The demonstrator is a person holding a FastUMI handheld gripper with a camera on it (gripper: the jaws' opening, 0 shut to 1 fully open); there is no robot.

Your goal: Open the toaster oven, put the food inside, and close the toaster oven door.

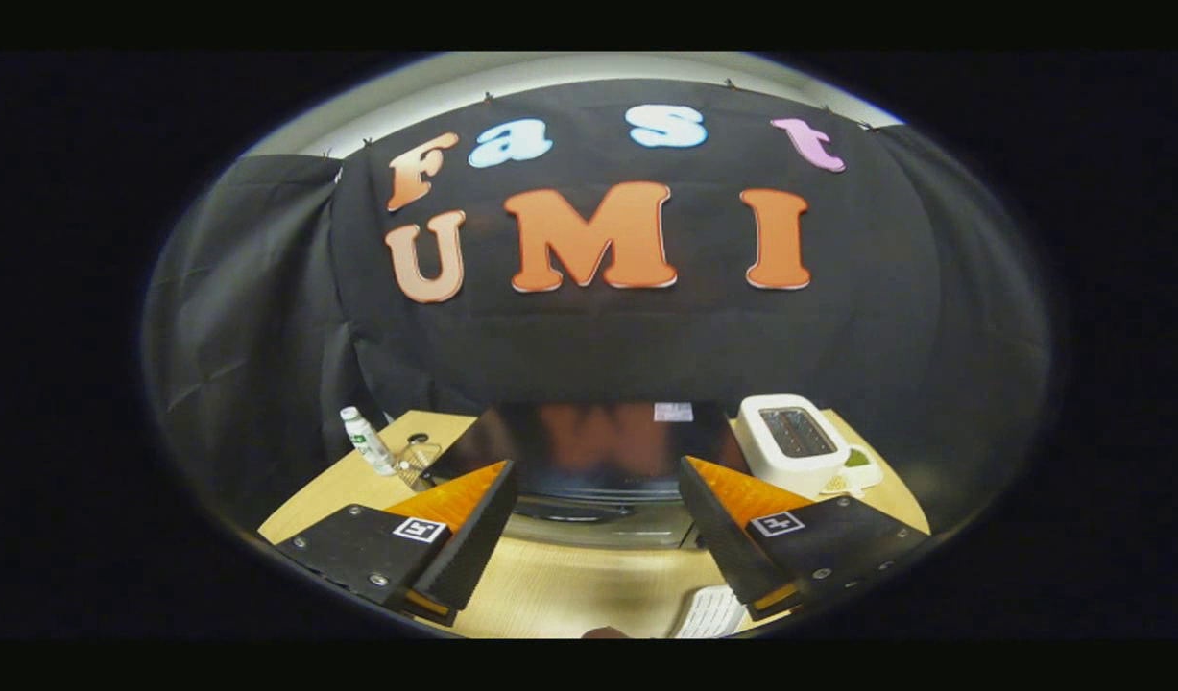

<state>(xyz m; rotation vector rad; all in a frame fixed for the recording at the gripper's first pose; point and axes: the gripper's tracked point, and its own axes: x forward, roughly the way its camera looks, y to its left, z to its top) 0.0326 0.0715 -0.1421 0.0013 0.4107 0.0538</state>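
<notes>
Gripper hovering above the wooden table with its fingers spread wide and holding nothing. The toaster oven is lying straight ahead, just beyond the fingertips, its long axis running crosswise to the fingers and its dark glossy top facing the camera; its door appears to be sitting closed. A white toaster is standing beside its right end, a small bottle off its left; the food cannot be made out
</notes>
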